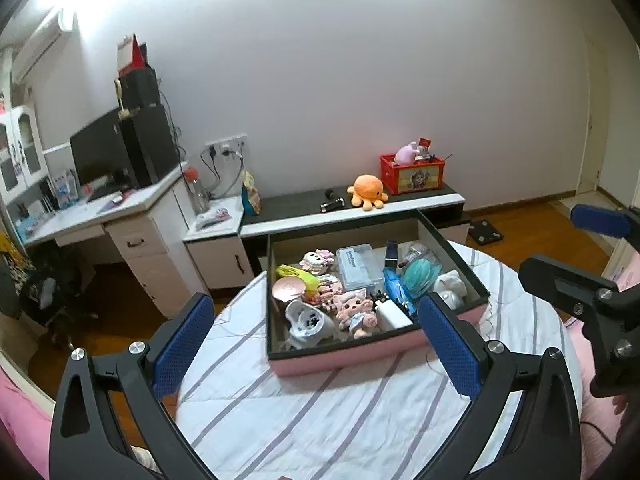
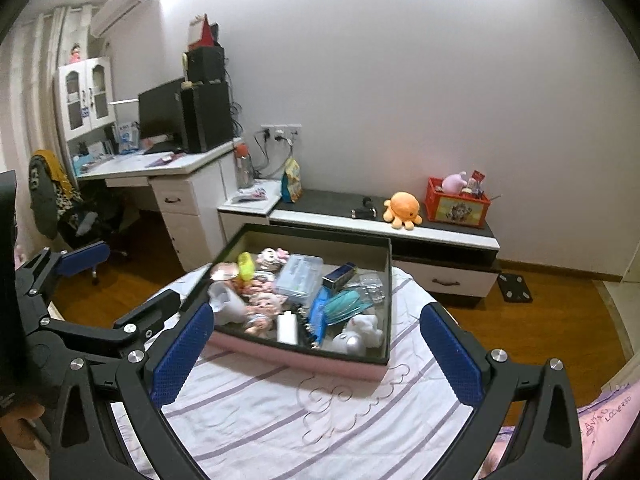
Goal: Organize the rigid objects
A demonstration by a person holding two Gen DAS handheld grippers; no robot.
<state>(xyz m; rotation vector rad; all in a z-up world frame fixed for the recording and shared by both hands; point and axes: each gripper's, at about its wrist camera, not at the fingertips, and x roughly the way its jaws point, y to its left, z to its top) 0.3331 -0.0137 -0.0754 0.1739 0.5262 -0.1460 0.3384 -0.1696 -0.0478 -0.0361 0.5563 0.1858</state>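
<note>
A pink box with a dark rim (image 1: 352, 358) (image 2: 304, 362) sits on a striped white cloth. It holds several small things: a clear plastic case (image 1: 358, 266) (image 2: 299, 280), a white charger (image 1: 394, 314) (image 2: 287, 328), a doll (image 1: 354, 314) (image 2: 266, 304), a teal round item (image 1: 418, 278) (image 2: 344, 304) and a yellow item (image 1: 294, 272) (image 2: 246, 265). My left gripper (image 1: 316, 340) is open and empty, above the cloth in front of the box; it also shows in the right wrist view (image 2: 120, 284). My right gripper (image 2: 316, 352) is open and empty, just right of the left one.
A low cabinet (image 1: 420, 202) (image 2: 440, 232) against the wall carries an orange plush octopus (image 1: 367, 191) (image 2: 402, 209), a red crate (image 1: 412, 172) (image 2: 458, 202) and a dark flashlight (image 1: 333, 205). A desk with a monitor (image 1: 100, 156) stands at the left. A scale (image 2: 516, 288) lies on the wood floor.
</note>
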